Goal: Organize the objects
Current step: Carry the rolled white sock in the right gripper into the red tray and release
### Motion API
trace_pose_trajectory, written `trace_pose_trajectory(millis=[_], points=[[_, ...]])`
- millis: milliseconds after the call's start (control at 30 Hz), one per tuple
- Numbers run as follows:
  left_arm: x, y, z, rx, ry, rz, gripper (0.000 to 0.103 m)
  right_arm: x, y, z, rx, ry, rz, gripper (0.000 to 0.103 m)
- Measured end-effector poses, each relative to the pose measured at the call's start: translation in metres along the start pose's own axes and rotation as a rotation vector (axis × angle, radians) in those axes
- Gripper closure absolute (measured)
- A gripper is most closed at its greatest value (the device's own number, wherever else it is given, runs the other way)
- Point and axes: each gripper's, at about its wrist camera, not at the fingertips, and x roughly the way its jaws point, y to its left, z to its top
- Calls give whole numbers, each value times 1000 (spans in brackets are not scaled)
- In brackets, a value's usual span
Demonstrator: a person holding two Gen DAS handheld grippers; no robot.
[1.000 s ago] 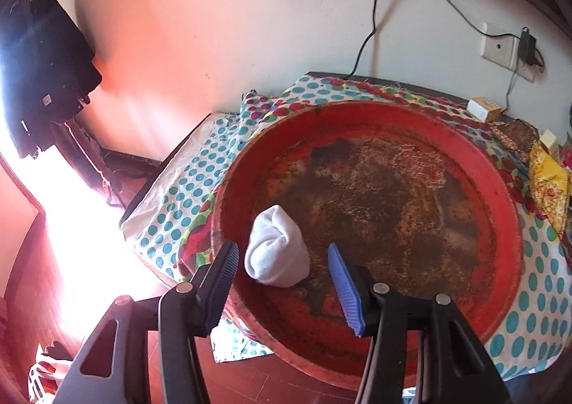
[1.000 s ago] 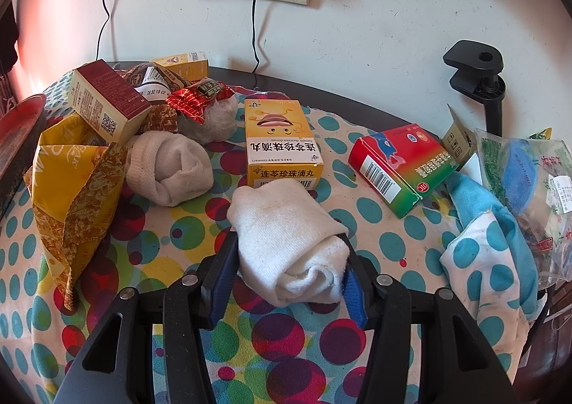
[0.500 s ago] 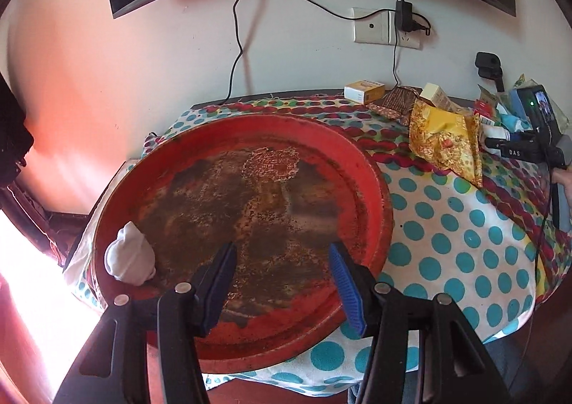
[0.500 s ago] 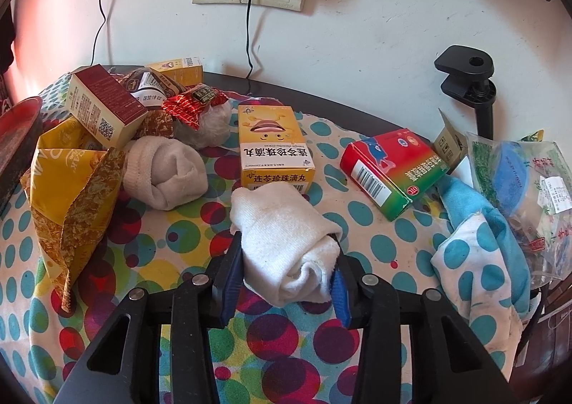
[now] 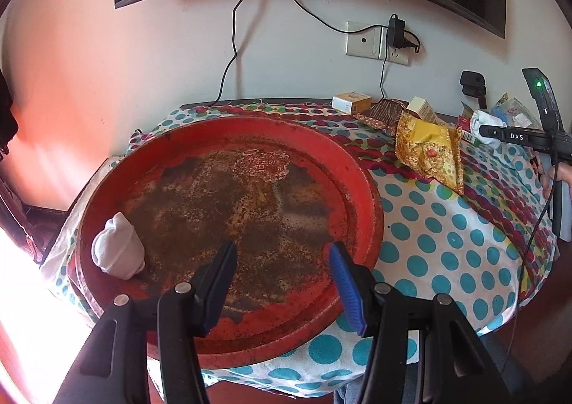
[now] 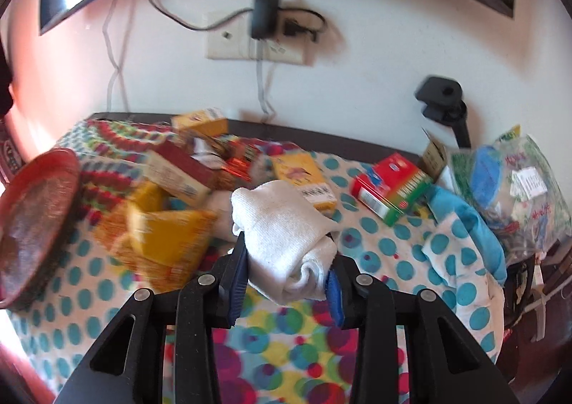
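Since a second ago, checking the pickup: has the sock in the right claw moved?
Yes. The sock has lifted off the tablecloth, pinched in the right claw.

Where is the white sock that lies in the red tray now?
In the left wrist view, the rolled white sock lies inside the red tray near its left rim, left of the empty left gripper.

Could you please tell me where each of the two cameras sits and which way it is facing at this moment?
Left wrist: sits on the left gripper, looking down over the red tray holding one white sock; its open fingers show, and a hand at the right edge.
Right wrist: sits on the right gripper, facing the cluttered table end and wall socket; its fingers, which have just been closing, clamp a rolled sock.
Shared: tray, socket, yellow packet, spotted tablecloth.
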Motion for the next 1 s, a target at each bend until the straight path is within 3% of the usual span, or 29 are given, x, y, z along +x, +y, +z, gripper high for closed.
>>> trace_pose_trajectory(millis=[233,433,567,767,1000], points=[[-6,19,2,-46,-23,28,48,-18,88,35,-66,-20,183,68],[-17,49,6,-102,-78,86,48,-10,208,60,-168,25,377,68],[-21,74,6,-147,-96,156,48,5,284,67,-248,71,460,68],[-33,115,3,-248,-126,208,48,30,373,63,-348,151,518,68],[-44,162,-6,-400,-154,253,48,49,435,62,-421,194,538,68]])
